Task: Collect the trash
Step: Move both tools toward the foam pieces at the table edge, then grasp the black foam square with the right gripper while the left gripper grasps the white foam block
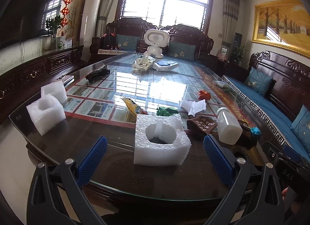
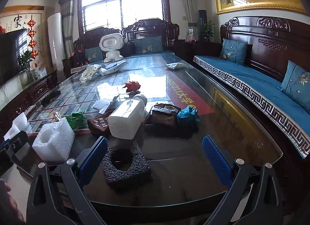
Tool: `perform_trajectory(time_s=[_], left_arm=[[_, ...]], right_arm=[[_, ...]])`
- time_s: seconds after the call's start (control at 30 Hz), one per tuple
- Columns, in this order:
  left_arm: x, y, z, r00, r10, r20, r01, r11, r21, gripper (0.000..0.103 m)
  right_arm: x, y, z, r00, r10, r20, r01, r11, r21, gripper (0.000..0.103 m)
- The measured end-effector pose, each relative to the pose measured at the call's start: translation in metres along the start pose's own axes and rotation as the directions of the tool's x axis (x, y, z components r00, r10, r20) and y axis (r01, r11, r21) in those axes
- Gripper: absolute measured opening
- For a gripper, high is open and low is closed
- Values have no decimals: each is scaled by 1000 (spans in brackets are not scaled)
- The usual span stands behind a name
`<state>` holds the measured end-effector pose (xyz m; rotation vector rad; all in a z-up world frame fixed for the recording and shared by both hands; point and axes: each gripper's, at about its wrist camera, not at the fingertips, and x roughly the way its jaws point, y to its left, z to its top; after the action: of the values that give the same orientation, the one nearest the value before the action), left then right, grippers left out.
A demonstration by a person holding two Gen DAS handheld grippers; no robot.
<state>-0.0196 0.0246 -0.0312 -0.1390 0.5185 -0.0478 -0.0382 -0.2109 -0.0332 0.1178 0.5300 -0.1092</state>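
Trash lies on a glass-topped table (image 1: 120,167). In the left wrist view a white foam block with a round hole (image 1: 160,139) sits just ahead of my open, empty left gripper (image 1: 155,153); it also shows in the right wrist view (image 2: 54,141). In the right wrist view a dark foam block with a hole (image 2: 126,163) lies between the fingers of my open, empty right gripper (image 2: 155,153). Beyond are a white plastic bottle (image 2: 127,118), a brown wrapper (image 2: 162,116), crumpled teal paper (image 2: 188,114), green paper (image 2: 76,117), a brown sock (image 2: 97,124) and red paper (image 2: 132,85).
Two more white foam blocks (image 1: 46,112) stand at the table's left. A yellow snack wrapper (image 1: 133,107), white paper (image 1: 193,106), bags (image 1: 143,62) and a white toy robot (image 1: 155,43) lie farther off. A blue-cushioned wooden sofa (image 2: 261,85) runs along the right, a TV cabinet (image 1: 38,66) along the left.
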Motion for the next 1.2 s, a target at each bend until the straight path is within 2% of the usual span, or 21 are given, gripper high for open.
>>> perform_trajectory(time_s=[0.07,0.13,0.27,0.4,0.5,0.7,0.77,0.83,0.93,1.0,1.1,1.13,1.2], left_arm=[[1,-6,0,1000,-9,2,9,999,40,99],[5,-10,0,999,4,-35,-2,998,65,99],[13,3,0,992,-60,-111,57,998,-27,99],[27,11,-2,984,-56,-170,45,997,-66,99],[31,7,-1,986,-21,-164,16,999,-31,99],[31,-15,1,992,3,-129,6,998,66,99],[34,-25,2,991,-23,-131,34,996,84,99],[38,-35,0,987,-65,-146,79,992,97,99],[38,-41,-4,970,-167,-179,189,976,113,99],[34,-39,-5,955,-226,-191,253,959,131,99],[28,-31,-2,944,-266,-197,297,943,148,99],[27,-27,-2,938,-284,-199,314,938,143,99],[29,-18,2,930,-310,-200,338,932,128,99]], right_arm=[[4,5,-1,1000,9,-18,-10,999,-31,95],[8,11,-4,999,-8,-32,5,998,-69,95],[12,23,-9,999,28,-33,-32,993,-113,95],[24,38,-12,996,65,-59,-73,986,-152,94],[32,35,-12,994,64,-87,-74,990,-121,79],[35,19,-9,995,4,-96,-13,996,-89,77],[35,19,-9,994,13,-105,-24,995,-101,73],[31,19,-9,993,57,-105,-67,993,-93,72],[21,15,-6,986,138,-92,-145,986,-77,71],[14,7,-2,973,212,-86,-217,975,-54,71],[10,-1,4,950,294,-102,-299,953,-43,72],[11,-2,5,944,310,-117,-317,947,-51,72],[19,-2,6,945,290,-149,-304,949,-82,72]])
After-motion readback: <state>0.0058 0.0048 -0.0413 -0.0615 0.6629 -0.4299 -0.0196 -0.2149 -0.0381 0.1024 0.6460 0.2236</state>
